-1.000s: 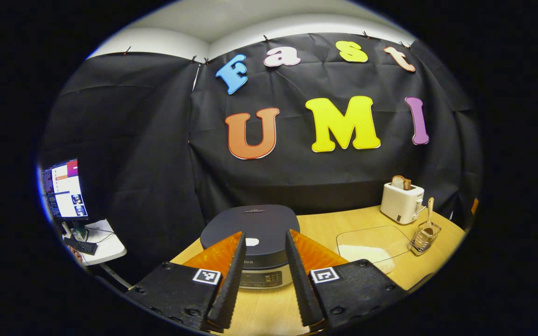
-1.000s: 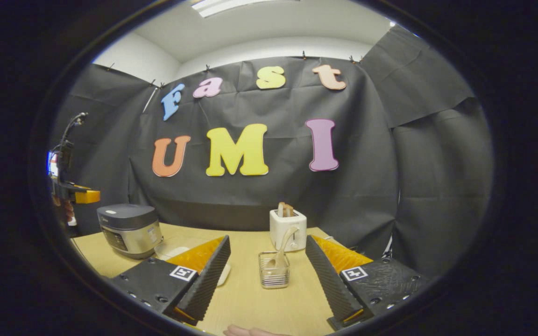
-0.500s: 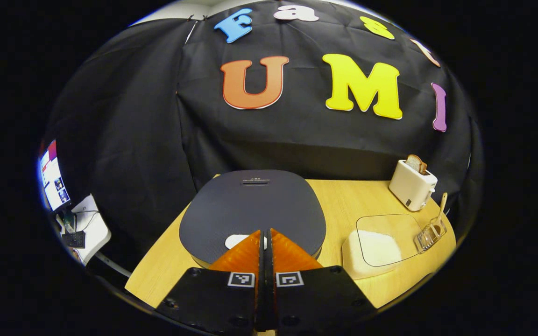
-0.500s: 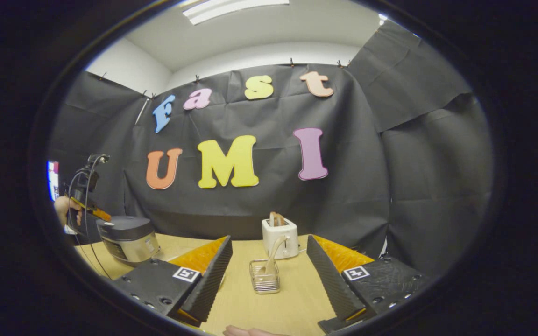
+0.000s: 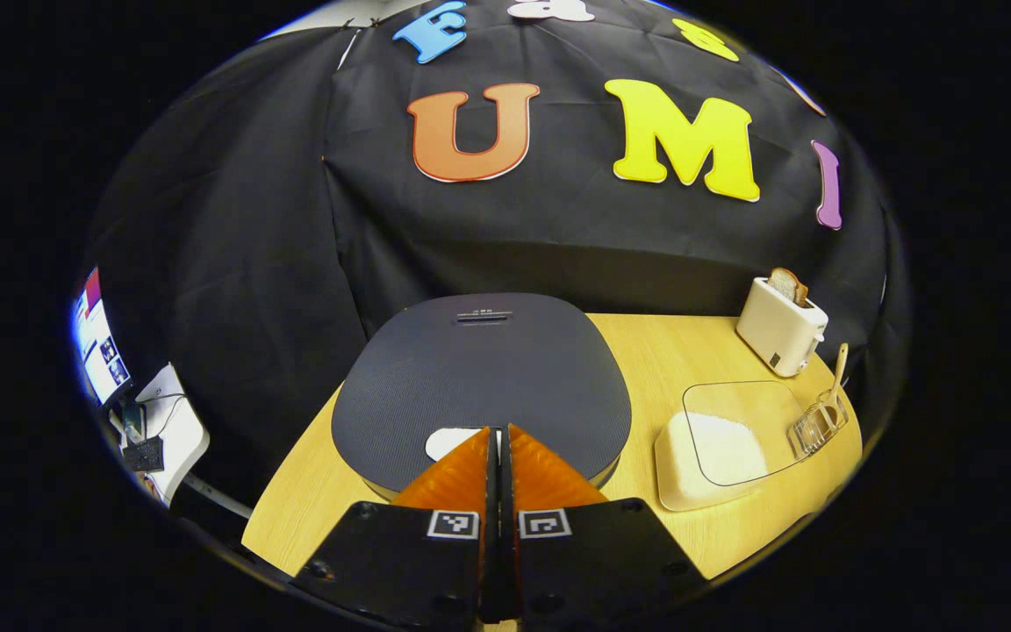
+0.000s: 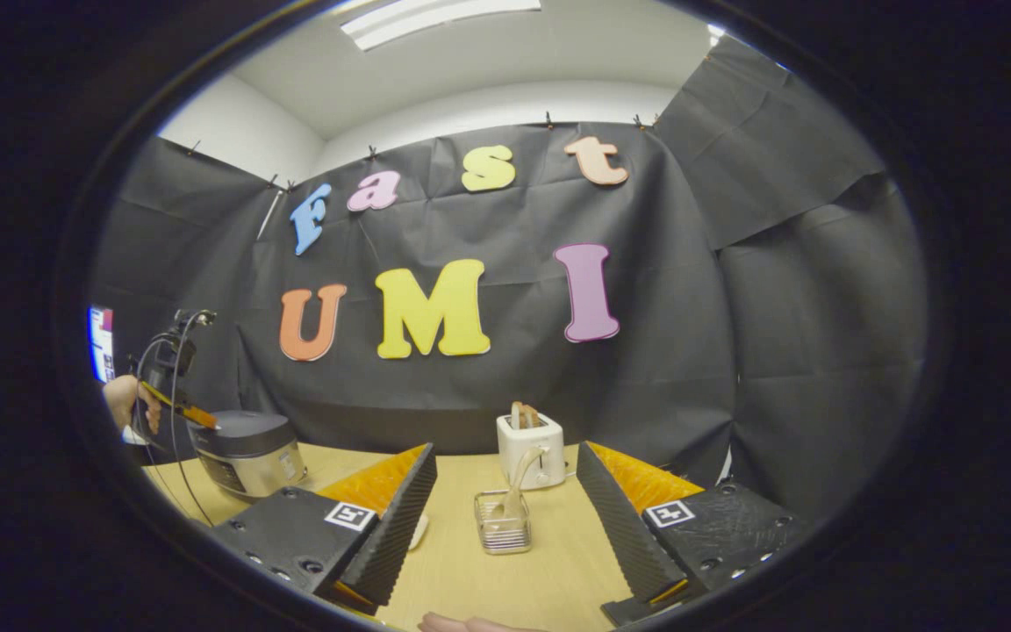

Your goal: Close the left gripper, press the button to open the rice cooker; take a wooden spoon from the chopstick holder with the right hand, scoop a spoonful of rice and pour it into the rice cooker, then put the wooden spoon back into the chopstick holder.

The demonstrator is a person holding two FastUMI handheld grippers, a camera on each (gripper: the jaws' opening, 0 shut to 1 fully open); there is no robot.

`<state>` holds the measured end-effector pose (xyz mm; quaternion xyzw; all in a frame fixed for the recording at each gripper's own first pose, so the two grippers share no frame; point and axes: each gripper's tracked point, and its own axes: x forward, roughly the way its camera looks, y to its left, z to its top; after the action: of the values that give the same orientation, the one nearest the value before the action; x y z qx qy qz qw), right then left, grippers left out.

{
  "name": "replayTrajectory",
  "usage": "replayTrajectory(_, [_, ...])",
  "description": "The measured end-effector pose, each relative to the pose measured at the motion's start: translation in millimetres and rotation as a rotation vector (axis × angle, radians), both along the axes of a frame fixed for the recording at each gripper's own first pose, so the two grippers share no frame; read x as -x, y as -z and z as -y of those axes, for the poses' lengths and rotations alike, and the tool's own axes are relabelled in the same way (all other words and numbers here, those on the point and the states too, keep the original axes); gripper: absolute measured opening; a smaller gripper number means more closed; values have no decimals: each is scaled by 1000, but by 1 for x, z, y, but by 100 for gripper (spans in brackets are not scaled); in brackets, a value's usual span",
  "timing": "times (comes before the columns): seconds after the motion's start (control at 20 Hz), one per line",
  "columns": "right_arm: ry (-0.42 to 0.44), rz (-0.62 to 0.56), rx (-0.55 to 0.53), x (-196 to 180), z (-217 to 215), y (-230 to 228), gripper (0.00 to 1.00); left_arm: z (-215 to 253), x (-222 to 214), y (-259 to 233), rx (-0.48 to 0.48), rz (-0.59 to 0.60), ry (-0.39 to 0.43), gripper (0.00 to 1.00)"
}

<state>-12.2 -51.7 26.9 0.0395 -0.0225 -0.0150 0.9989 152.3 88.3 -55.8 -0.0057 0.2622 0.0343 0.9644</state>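
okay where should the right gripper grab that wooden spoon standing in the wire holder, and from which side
Grip the wooden spoon on its bare handle above the rim of the chopstick holder. The bowl end sits down inside the wire, so only the handle is free. It leans up toward the toaster. The open right gripper already faces it, so probably come from the near side, fingers straddling the handle.

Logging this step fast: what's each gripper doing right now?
Left gripper: closed on nothing, tips at the rice cooker lid's button.
Right gripper: open, empty, facing the chopstick holder.
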Motion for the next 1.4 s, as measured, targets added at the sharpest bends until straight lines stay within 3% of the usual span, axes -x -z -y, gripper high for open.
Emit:
replayTrajectory(0.05, [-5,3,3,1,-2,0,95,-1,0,1,-1,2,-7,3])
replayTrajectory(0.35, [-18,21,8,7,-3,-6,92,1,-3,-9,19,23,-3,3])
replayTrajectory(0.55, [8,2,4,-1,6,1,95,-7,1,-75,-63,277,-45,3])
replayTrajectory(0.75, [23,-24,7,-9,13,9,95,31,37,-114,26,367,10,4])
replayTrajectory(0.9, [56,-27,27,-20,27,13,92,52,64,-126,13,447,49,23])
replayTrajectory(1.05, [6,-78,14,-47,23,37,95,79,86,-111,6,439,98,64])
replayTrajectory(1.15, [-17,-102,8,-70,26,50,99,85,98,-104,-57,456,108,64])
replayTrajectory(1.2, [-29,-119,-5,-84,27,59,95,89,105,-102,-83,464,109,66])
replayTrajectory(1.25, [-38,-144,-22,-98,29,68,96,95,110,-99,-86,478,116,84])
replayTrajectory(1.3, [-57,-167,-41,-118,31,80,96,108,116,-94,-65,493,131,84])
replayTrajectory(1.35, [-65,-197,-62,-145,38,91,95,111,125,-85,-61,500,130,95])
replayTrajectory(1.4, [-70,-219,-81,-165,42,99,99,109,129,-82,-64,517,114,95])
